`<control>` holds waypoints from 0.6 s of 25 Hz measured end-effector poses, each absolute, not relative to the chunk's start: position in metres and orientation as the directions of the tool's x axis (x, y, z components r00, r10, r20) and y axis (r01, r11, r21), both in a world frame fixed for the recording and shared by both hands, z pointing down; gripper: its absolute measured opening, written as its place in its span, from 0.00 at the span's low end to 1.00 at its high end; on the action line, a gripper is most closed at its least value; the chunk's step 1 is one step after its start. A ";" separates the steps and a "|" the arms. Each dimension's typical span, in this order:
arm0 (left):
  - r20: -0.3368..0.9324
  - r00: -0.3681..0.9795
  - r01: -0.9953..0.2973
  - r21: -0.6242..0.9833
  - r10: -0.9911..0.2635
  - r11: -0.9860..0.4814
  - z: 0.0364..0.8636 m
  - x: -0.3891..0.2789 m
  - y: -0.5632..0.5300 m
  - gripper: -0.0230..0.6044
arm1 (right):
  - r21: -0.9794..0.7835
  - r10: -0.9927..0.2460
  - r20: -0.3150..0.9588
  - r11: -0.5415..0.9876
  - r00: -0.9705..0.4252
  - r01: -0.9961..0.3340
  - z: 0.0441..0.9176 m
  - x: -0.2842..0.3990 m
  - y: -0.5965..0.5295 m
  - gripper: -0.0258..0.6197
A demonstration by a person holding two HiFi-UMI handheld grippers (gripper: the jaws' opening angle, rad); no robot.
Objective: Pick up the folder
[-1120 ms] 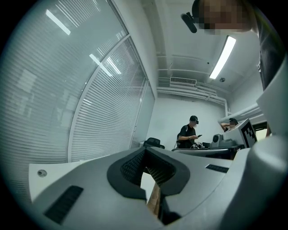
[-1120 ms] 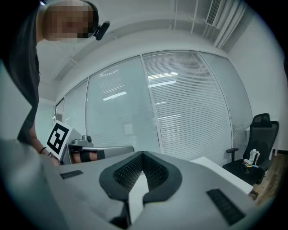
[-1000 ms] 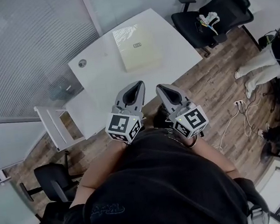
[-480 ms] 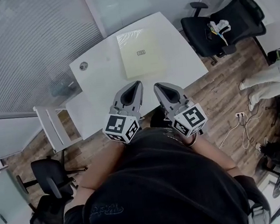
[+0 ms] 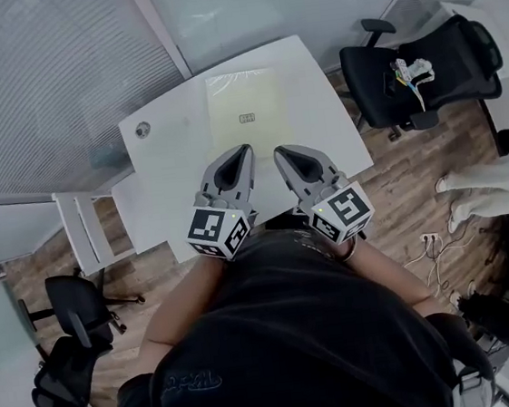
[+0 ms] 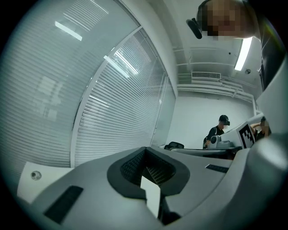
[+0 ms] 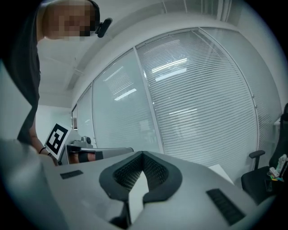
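1. An office room with a wood-look floor (image 5: 395, 168) and a glass wall hung with blinds (image 5: 39, 76). A white surface (image 5: 173, 166) stands against that wall, with a round grommet (image 5: 143, 129) near its left corner.
2. The folder (image 5: 244, 108), pale yellow with a small label in its middle, lies flat on the far half of the surface, close to the wall.
3. The left gripper (image 5: 242, 151) and the right gripper (image 5: 283, 154) are held side by side in front of the person's black shirt (image 5: 288, 340). Both point towards the folder, their marker cubes nearest the body.
4. In the head view both tips appear just at the folder's near edge; how high above it they are cannot be told.
5. The left gripper view shows its fingers (image 6: 99, 188) pressed together with nothing between them. Beyond them are the blinds and a person in a cap (image 6: 220, 128) far off.
6. The right gripper view shows its fingers (image 7: 198, 179) likewise pressed together and holding nothing, with the glass wall behind.
7. A black office chair (image 5: 442, 49) stands to the right of the surface, with small white and coloured items (image 5: 410, 71) on its seat.
8. Two more dark chairs (image 5: 70, 310) stand at the lower left, near a white side unit (image 5: 82, 229).
9. At the right edge are a standing person's legs (image 5: 477, 191) and loose cables (image 5: 431, 244) on the floor.
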State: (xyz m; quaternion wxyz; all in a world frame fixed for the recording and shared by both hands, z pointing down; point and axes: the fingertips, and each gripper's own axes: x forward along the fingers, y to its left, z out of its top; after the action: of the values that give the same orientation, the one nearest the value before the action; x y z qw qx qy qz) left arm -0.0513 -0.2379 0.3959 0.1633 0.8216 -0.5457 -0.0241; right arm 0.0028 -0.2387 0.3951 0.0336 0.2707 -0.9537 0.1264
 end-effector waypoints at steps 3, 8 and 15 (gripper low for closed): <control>0.149 0.376 -0.903 0.281 -0.915 -0.325 0.398 -0.041 -0.254 0.05 | -0.228 -0.473 0.135 0.841 -0.871 -0.491 0.397 0.010 -0.258 0.07; 0.185 0.336 -0.921 0.271 -0.924 -0.280 0.408 -0.035 -0.270 0.05 | -0.246 -0.422 0.150 0.860 -0.894 -0.447 0.406 0.011 -0.278 0.07; 0.245 0.286 -0.935 0.281 -0.926 -0.215 0.433 -0.050 -0.281 0.05 | -0.303 -0.373 0.185 0.858 -0.909 -0.414 0.433 -0.001 -0.291 0.07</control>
State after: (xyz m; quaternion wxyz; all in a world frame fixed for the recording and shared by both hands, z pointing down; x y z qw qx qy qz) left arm -0.0496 -0.2813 0.4332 0.1892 0.7793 -0.5973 0.0119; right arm -0.0012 -0.2913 0.4330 0.0597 0.2045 -0.9621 0.1702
